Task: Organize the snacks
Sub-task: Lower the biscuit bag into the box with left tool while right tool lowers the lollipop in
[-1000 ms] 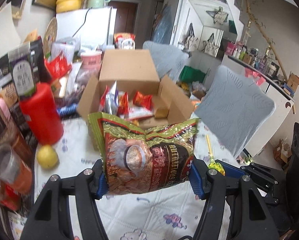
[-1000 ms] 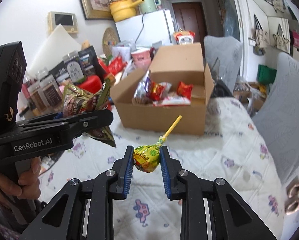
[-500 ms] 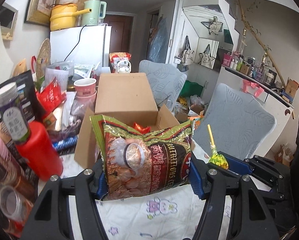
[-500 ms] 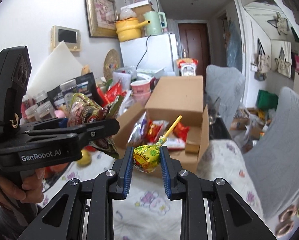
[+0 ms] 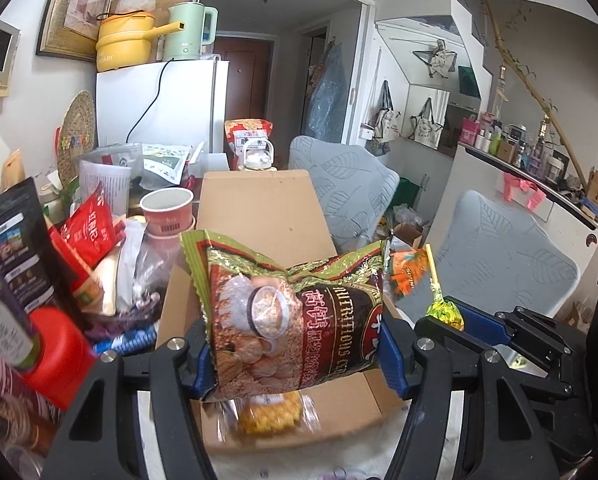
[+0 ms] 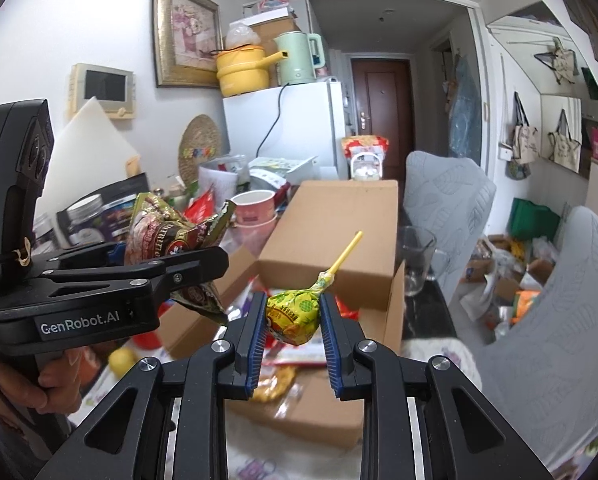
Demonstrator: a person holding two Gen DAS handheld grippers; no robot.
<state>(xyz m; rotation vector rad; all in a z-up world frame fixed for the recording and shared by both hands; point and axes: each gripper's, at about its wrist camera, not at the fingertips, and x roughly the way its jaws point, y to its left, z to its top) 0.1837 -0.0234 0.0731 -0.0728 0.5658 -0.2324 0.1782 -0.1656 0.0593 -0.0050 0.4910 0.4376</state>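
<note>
Left gripper (image 5: 295,344): mine, clamped across the wide cereal bag (image 5: 291,312), one blue pad on each side edge.
Cereal bag: upright in the air, above the near part of the open cardboard box (image 5: 259,216).
Right gripper (image 6: 293,320): clamped on the wrapped head of the lollipop (image 6: 295,312), its yellow stick slanting up and away.
Lollipop: also above the box mouth, just to the right of the bag.
Box: already has loose snack packets (image 6: 275,388) inside; tall rear flap stands up behind them.
Risk, bag: soft and crumpled, so it could slide down through my pads and land flat on top instead of standing.
Risk, lollipop: the stick could catch the rear flap if I push too deep.
Risk, crowding: my two grippers are close together; they could knock each other over the box.
Risk, left side: the red container (image 5: 59,356) and stacked paper cups (image 5: 167,216) stand near the box on the bench; a wide swing could tip them.
</note>
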